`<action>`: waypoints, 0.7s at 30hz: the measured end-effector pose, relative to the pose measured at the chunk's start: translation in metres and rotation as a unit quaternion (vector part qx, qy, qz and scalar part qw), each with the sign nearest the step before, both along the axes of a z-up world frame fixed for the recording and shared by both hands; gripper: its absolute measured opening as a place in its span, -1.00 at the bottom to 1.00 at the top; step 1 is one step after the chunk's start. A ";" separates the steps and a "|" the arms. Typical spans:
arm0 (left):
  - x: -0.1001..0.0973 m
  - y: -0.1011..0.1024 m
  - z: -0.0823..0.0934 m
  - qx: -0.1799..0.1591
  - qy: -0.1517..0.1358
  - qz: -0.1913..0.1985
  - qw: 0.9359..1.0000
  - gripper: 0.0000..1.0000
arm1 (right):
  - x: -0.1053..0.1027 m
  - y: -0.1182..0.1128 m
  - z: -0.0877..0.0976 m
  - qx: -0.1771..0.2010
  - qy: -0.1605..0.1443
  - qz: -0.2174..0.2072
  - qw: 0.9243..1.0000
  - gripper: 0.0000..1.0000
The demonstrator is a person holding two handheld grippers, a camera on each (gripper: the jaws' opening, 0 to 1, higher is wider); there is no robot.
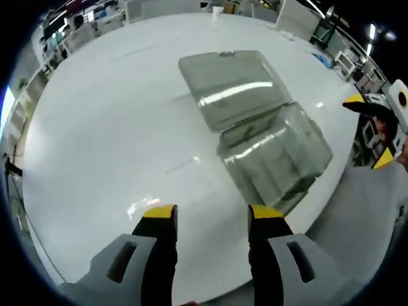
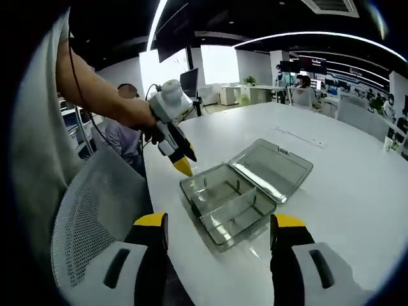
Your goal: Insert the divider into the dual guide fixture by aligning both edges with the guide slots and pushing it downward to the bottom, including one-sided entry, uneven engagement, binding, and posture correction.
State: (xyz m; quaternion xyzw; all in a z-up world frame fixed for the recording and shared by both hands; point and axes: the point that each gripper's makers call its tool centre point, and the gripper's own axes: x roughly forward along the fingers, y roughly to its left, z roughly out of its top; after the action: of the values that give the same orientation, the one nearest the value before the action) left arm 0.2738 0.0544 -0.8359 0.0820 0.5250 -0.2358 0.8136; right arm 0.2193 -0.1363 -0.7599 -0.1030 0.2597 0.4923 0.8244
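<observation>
Both claws, the left claw (image 1: 207,213) and the right claw (image 2: 220,224), were held open and empty above the white bench (image 1: 108,127), where the clear fixture box (image 2: 245,191) lay open, no divider being made out, so insertion was judged not yet begun.

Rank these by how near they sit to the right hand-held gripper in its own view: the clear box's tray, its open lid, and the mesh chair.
1. Mesh chair, beside the right hand-held gripper, on the view's left.
2. Tray, just ahead on the white table.
3. Open lid, beyond the tray, farthest.
</observation>
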 end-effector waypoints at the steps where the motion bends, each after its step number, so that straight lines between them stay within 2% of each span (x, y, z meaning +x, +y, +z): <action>1: 0.000 0.000 -0.001 0.002 0.002 0.001 1.000 -0.17 | -0.001 0.000 -0.001 -0.003 0.001 0.000 1.000 0.33; 6: 0.005 0.000 -0.006 0.014 0.010 0.016 1.000 -0.21 | -0.001 -0.002 -0.005 -0.016 0.001 0.003 1.000 0.48; 14: 0.015 0.003 -0.014 0.053 0.025 0.032 0.998 -0.24 | 0.001 -0.005 -0.010 -0.026 0.004 0.006 1.000 0.53; 21: 0.018 0.008 -0.020 0.071 0.037 0.049 0.996 -0.24 | 0.002 -0.004 -0.011 -0.024 0.006 0.008 1.000 0.55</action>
State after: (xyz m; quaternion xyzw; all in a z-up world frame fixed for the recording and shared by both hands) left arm 0.2918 0.0623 -0.8559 0.1054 0.5732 -0.1609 0.7965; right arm 0.2212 -0.1404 -0.7710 -0.1224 0.2753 0.4933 0.8160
